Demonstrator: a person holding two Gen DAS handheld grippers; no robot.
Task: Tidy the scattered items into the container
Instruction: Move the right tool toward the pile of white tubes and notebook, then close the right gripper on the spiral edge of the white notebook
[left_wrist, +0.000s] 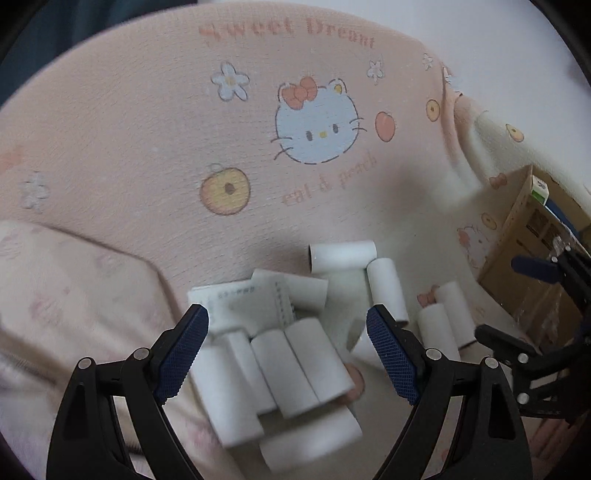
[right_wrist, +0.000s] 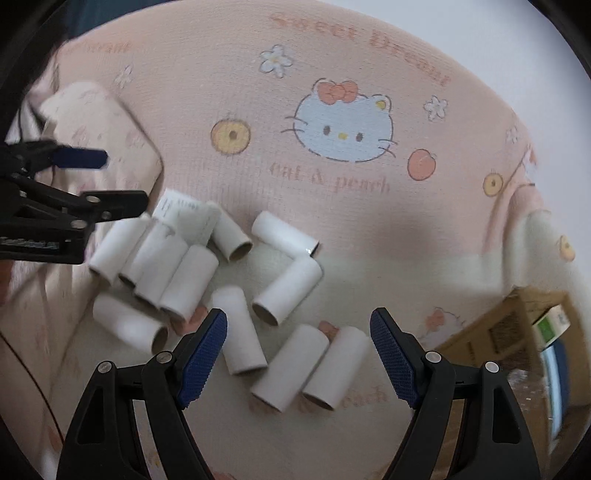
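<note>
Left wrist view: left claw (left_wrist: 288, 354), blue pads spread wide apart, holding nothing, hanging over a cluster of white cardboard tubes (left_wrist: 291, 369) lying on a pink printed blanket (left_wrist: 147, 147). One paper slip (left_wrist: 243, 302) rests across the cluster's far side. Cardboard box (left_wrist: 517, 251) at right edge, beside the right claw (left_wrist: 517, 302).

Right wrist view: right claw (right_wrist: 299, 354), pads equally wide apart, empty, above two tubes lying side by side (right_wrist: 314, 369). Further tubes scattered left of centre, some touching. Box (right_wrist: 480, 339) at lower right, well apart from the tubes.
</note>
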